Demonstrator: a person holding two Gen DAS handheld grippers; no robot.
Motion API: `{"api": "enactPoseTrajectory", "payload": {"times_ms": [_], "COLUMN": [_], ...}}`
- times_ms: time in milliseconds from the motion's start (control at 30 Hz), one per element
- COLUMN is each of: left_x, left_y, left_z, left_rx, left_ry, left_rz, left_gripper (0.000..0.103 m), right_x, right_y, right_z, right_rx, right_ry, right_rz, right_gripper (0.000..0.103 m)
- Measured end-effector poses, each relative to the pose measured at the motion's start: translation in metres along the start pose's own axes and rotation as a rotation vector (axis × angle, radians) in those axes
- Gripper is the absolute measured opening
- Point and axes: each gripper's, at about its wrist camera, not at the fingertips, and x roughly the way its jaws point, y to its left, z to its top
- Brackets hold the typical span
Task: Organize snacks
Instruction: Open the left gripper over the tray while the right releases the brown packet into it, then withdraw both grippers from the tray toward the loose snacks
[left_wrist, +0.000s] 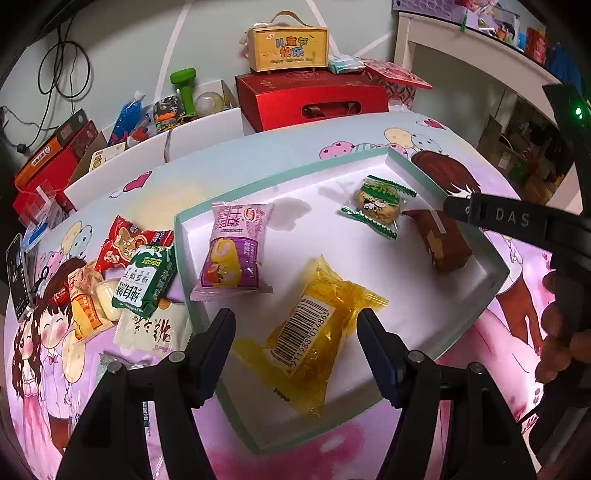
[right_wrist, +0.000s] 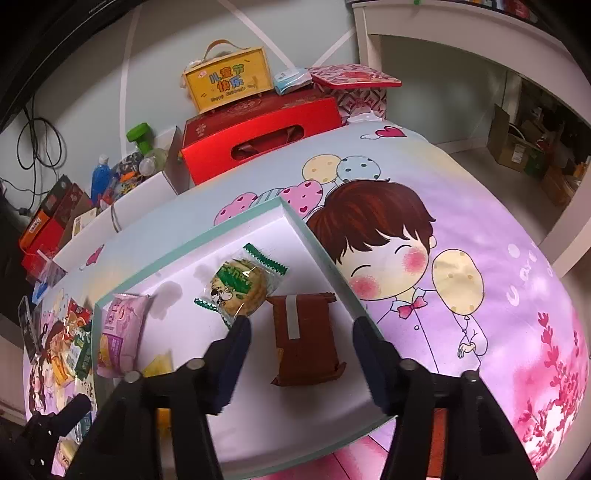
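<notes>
We note left tongs (left_wrist: 295, 350) agape over yellow packet (left_wrist: 314, 332) lying in tray (left_wrist: 495, 273); right tongs (right_wrist: 301, 354) agape over brown packet (right_wrist: 306, 339), nothing gripped. We advise lifting clear before fetching loose snacks (left_wrist: 136, 273) on surface.

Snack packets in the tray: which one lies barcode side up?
The yellow packet, between the left gripper's open fingers; the purple, green-edged and brown ones show none.

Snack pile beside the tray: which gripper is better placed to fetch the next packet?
Left. The left gripper stands open nearer the snack pile; the right gripper is over the brown packet on the tray's far side.
</notes>
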Motion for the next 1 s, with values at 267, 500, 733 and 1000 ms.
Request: {"api": "enactPoseTrajectory", "payload": {"times_ms": [267, 500, 733, 1000], "left_x": [-0.002, 0.003, 0.004, 0.002], "left_y": [0.027, 0.058, 0.071, 0.077], "left_z": [0.000, -0.003, -0.006, -0.006], "left_rx": [-0.112, -0.217, -0.242, -0.255], "left_ry": [-0.044, -0.061, -0.066, -0.059], "left_rz": [0.036, 0.122, 0.149, 0.141], "left_gripper": [0.095, 0.098, 0.099, 0.099], "right_x": [0.003, 0.002, -0.008, -0.009], "right_y": [0.002, 0.006, 0.013, 0.023], "right_z": [-0.001, -0.001, 0.001, -0.001], "right_rx": [-0.005, -0.023, -0.024, -0.050], "right_ry": [-0.010, -0.032, -0.107, -0.084], "right_rz": [-0.013, 0.007, 0.063, 0.116], "right_gripper": [0.103, 0.103, 0.103, 0.103]}}
